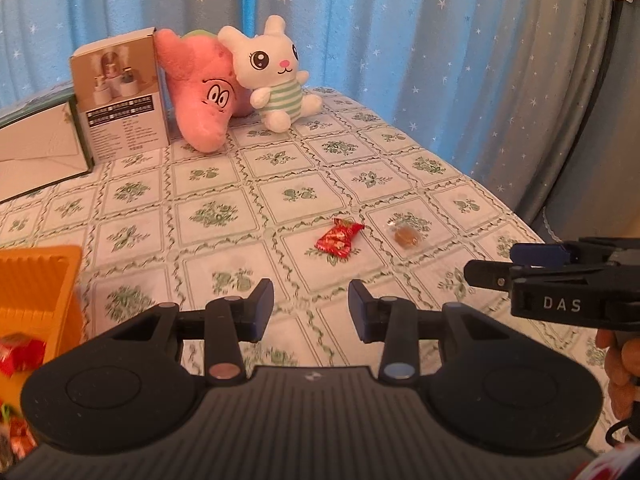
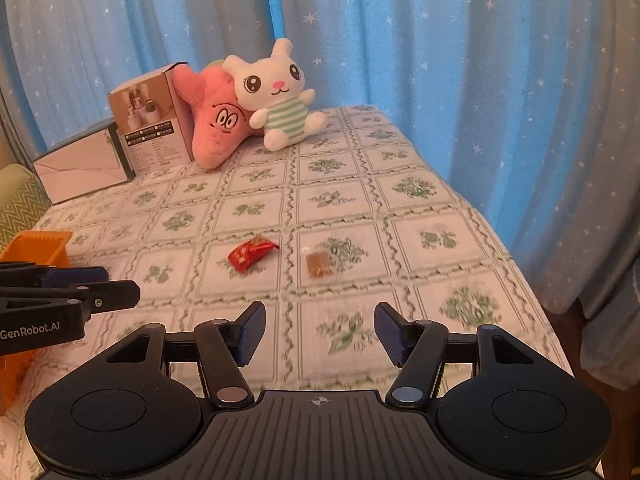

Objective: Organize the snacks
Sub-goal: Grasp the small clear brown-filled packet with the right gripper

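A red-wrapped candy (image 1: 339, 239) (image 2: 252, 253) lies on the green-patterned tablecloth (image 1: 224, 216) (image 2: 248, 208). To its right lies a brown sweet in a clear wrapper (image 1: 405, 235) (image 2: 318, 263). An orange basket (image 1: 38, 292) (image 2: 34, 246) stands at the left; red-wrapped snacks (image 1: 18, 354) show inside it. My left gripper (image 1: 311, 309) is open and empty, short of the red candy. My right gripper (image 2: 320, 330) is open and empty, short of both sweets. Each gripper shows side-on in the other's view, the right (image 1: 516, 264) and the left (image 2: 104, 284).
At the back stand a pink star plush (image 1: 200, 88) (image 2: 212, 120), a white bunny plush (image 1: 276, 72) (image 2: 280, 96), a brown product box (image 1: 120, 96) (image 2: 152, 124) and a white box (image 1: 36, 148) (image 2: 80, 168). Blue star curtains (image 1: 440, 40) hang behind. The table's right edge (image 2: 532, 280) drops off.
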A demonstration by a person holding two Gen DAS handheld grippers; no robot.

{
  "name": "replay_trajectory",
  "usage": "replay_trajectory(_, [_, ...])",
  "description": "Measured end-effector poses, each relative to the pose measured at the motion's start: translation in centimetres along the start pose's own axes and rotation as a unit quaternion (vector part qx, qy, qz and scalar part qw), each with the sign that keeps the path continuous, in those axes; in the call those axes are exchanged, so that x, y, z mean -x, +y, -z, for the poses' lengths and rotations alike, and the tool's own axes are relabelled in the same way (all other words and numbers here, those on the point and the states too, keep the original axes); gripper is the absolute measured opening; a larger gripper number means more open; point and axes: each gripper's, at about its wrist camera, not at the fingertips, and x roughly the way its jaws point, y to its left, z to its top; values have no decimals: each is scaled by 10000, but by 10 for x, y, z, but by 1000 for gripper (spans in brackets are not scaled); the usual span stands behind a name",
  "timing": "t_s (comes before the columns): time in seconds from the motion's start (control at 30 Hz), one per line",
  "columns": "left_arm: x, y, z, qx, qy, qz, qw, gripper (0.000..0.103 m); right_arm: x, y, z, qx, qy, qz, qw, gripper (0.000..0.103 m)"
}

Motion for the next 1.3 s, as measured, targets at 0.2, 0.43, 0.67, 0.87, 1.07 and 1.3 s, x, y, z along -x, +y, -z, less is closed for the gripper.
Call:
replay_trajectory(0.2, [-36, 8, -9, -91, 56, -9, 9999, 37, -50, -14, -14, -205, 175, -220, 9994, 60])
replay_trajectory(0.43, [-61, 17, -13, -32, 80, 19, 10000, 37, -95, -5, -23, 425, 196, -146, 9988, 47])
replay_trajectory(0.67, [-83, 15, -16, -154, 107, 116, 9998, 37, -110, -2, -26, 649, 220, 42, 9976, 21])
replay_trajectory(0.87, [-105, 0, -21, -585, 34, 398, 9975, 37, -97, -15, -35, 172, 134, 79, 9997, 21])
replay_trajectory(1.07, [-128, -12, -25, -935, 95, 657, 9934, 36, -97, -24, -34, -87, 241, 73, 9996, 21])
replay_trajectory(1.3, [-130, -9, -26, -587, 193, 609, 9962, 21, -98, -28, -32, -131, 300, 109, 9994, 21])
